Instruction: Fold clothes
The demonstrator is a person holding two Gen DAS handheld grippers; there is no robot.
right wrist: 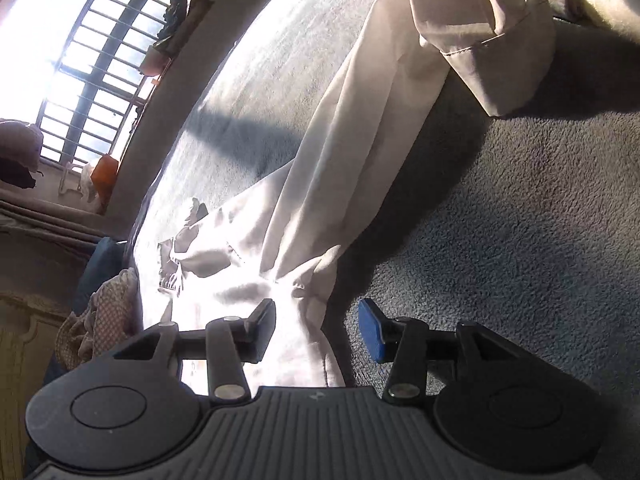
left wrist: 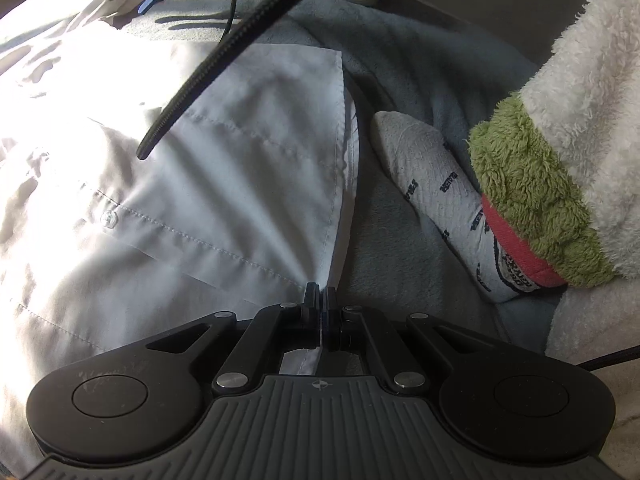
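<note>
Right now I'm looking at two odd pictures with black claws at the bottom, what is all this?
Those claws are two handheld grippers; a person holds one in each hand, and each carries a camera looking along its fingers. The left camera shows the left gripper shut on the edge of a white shirt lying on a grey blanket, beside a white sock and a fluffy green-trimmed garment. The right camera shows the right gripper open, holding nothing, over the shirt's sleeve.

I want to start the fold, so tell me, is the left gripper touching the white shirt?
Touching. In the left wrist view the left gripper is shut on the edge of the white shirt, with the fabric pinched between its closed jaws.
</note>
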